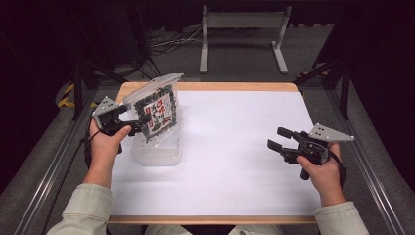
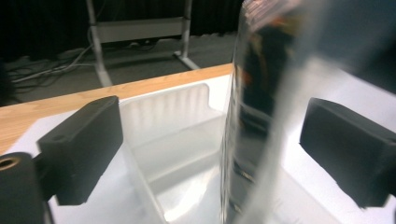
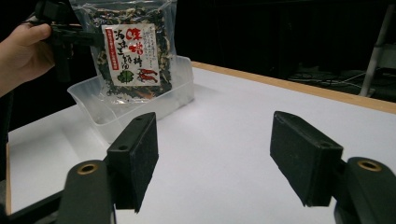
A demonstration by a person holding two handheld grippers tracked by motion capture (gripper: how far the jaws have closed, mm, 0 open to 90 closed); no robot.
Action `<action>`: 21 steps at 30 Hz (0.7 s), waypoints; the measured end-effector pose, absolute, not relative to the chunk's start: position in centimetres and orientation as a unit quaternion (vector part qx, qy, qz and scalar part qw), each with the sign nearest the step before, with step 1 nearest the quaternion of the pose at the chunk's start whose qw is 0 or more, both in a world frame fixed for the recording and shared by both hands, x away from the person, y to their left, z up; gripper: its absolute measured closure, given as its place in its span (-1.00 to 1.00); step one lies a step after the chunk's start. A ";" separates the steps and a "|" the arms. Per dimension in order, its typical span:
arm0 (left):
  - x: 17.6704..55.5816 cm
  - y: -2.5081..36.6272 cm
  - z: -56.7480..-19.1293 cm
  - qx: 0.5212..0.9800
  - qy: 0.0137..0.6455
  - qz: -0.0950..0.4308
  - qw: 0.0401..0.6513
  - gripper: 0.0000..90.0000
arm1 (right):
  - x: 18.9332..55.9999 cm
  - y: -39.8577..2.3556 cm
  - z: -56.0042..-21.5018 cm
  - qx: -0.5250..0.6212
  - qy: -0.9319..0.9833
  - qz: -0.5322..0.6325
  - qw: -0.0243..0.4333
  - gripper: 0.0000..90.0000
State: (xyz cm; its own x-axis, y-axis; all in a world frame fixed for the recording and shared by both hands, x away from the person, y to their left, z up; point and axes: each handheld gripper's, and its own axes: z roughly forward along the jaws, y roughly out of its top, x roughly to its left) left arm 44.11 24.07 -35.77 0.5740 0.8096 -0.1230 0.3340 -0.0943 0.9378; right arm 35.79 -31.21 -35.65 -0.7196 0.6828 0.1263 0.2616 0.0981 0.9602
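Desk [image 1: 235, 161] w/ white cover, bare btwn the hands; metal frame [image 1: 243, 22] on floor beyond. Clear plastic tub [image 1: 159, 152] at desk's left, w/ snack pouch [image 1: 156, 110] standing upright in it, top above the rim. Left tool [image 1: 139, 122] spread wide, pouch btwn its pads [image 2: 84, 144], not pressed. Right tool [image 1: 284, 139] well apart at desk's right, wide, holding nothing.
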 end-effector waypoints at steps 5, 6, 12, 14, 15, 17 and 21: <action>41.5 24.3 -34.7 0.698 0.392 0.239 0.550 -0.91 | 35.7 -31.2 -35.6 0.328 0.719 0.585 0.182 -0.28; 41.0 24.3 -34.5 0.696 0.389 0.242 0.552 -0.91 | 35.6 -31.3 -35.6 0.327 0.718 0.586 0.183 -0.29; 37.2 24.4 -33.9 0.707 0.353 0.251 0.560 -0.91 | 35.4 -31.7 -35.7 0.330 0.719 0.581 0.190 -0.34; 35.4 24.5 -34.6 0.718 0.340 0.253 0.552 -0.90 | 35.3 -31.8 -35.8 0.331 0.720 0.579 0.193 -0.35; 34.9 24.7 -34.9 0.720 0.339 0.249 0.551 -0.90 | 35.3 -31.9 -35.8 0.331 0.720 0.578 0.195 -0.35; 34.4 24.9 -35.3 0.722 0.341 0.243 0.551 -0.90 | 35.2 -32.0 -35.9 0.333 0.720 0.577 0.195 -0.36; 33.1 25.7 -36.6 0.719 0.347 0.230 0.556 -0.90 | 34.9 -32.4 -36.1 0.336 0.721 0.573 0.199 -0.39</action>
